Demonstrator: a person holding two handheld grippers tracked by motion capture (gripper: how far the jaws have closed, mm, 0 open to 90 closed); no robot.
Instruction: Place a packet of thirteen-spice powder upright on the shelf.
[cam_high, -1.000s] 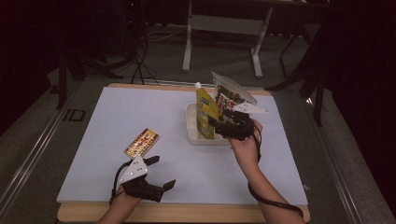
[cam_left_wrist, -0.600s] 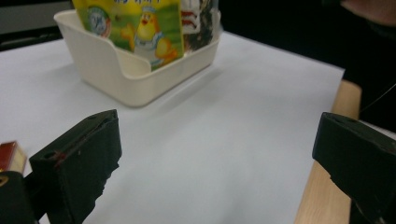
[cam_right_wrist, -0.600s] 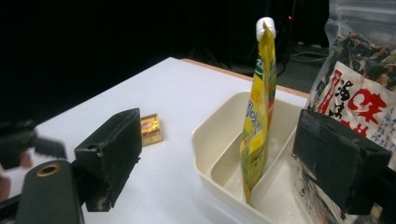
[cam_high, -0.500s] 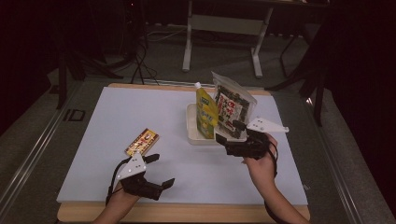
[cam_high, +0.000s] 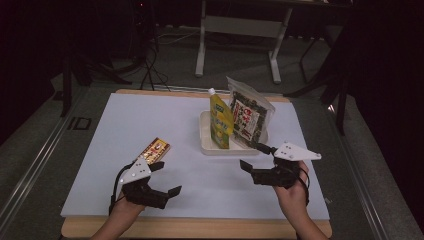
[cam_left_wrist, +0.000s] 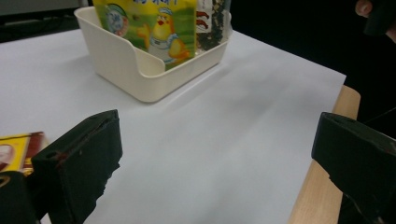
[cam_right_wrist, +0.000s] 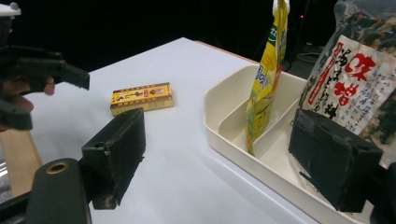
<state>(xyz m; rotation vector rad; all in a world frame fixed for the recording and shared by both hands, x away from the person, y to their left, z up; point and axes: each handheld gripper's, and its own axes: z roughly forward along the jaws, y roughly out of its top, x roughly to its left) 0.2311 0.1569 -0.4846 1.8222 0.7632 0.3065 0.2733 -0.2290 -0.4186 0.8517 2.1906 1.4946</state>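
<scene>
We work over a white table sheet (cam_high: 150, 125) laid on a wooden board. Toward its far right side stands a cream tray (cam_high: 207, 145), open on top and split inside by a low divider. The seaweed snack bag (cam_high: 248, 117) leans upright in the tray's right part, and the yellow pouch (cam_high: 221, 122) stands upright in the part to its left, just beside the bag.

Our right gripper (cam_high: 258, 157) hangs near the front right corner of the tray, apart from it, pointing left across the sheet. Its jaws have just been closing a little, yet they stand wide apart with nothing between them; in the right gripper view the bag (cam_right_wrist: 355, 88) sits just behind the right-hand jaw and the pouch (cam_right_wrist: 266, 79) rises between the two jaws, farther off.

Our left gripper (cam_high: 162, 177) sits low at the near left of the sheet, jaws spread and empty. The small yellow box (cam_high: 154, 150) lies flat just beyond it, well apart from the tray.
</scene>
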